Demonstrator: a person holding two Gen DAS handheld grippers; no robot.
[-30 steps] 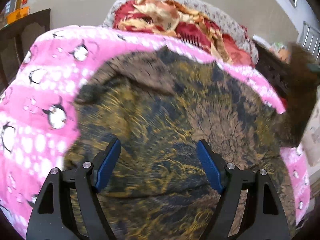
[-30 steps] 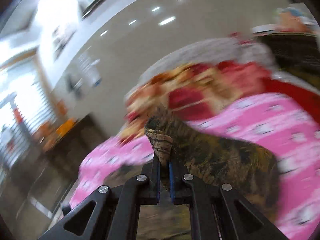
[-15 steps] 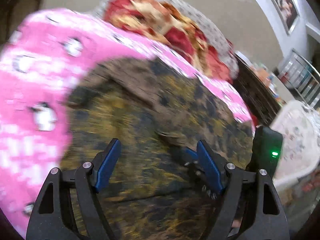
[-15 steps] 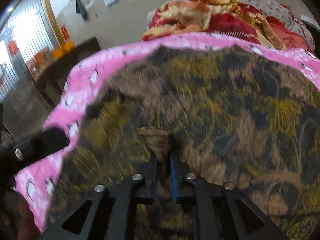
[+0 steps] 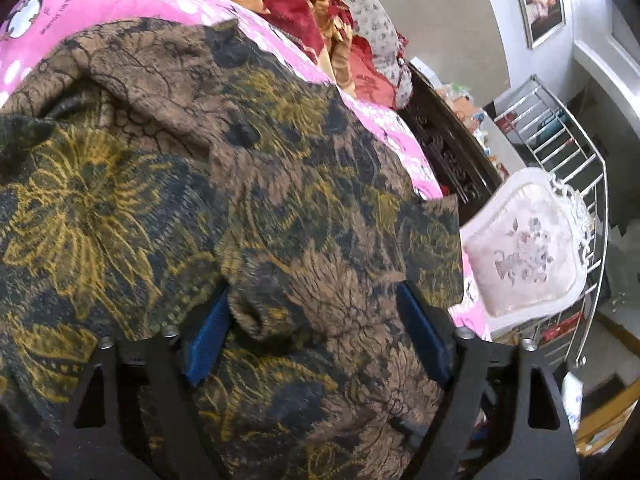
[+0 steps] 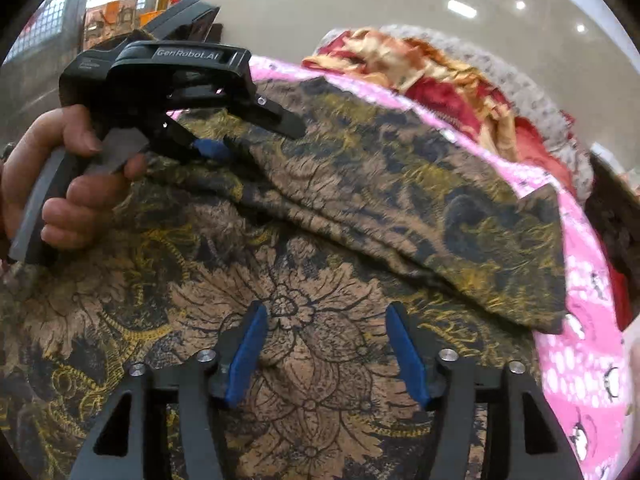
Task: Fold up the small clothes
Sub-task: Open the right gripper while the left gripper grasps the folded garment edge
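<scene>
Patterned brown-gold garment (image 6: 360, 208) lies spread on the pink penguin blanket (image 6: 580, 320), part folded over. Right hand-held gripper (image 6: 324, 344) opening, jaws apart over flat cloth, nothing pinched. Left hand-held gripper (image 5: 316, 332) closing, a fabric fold between its pads, not clamped. Red-orange bedding heap (image 5: 304, 12) along the far edge; white cushioned chair (image 5: 524, 256) beside the blanket's right edge.

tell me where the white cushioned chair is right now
The white cushioned chair shows only in the left wrist view, at the right side, just past the edge of the pink penguin blanket and in front of the metal railing.
</scene>
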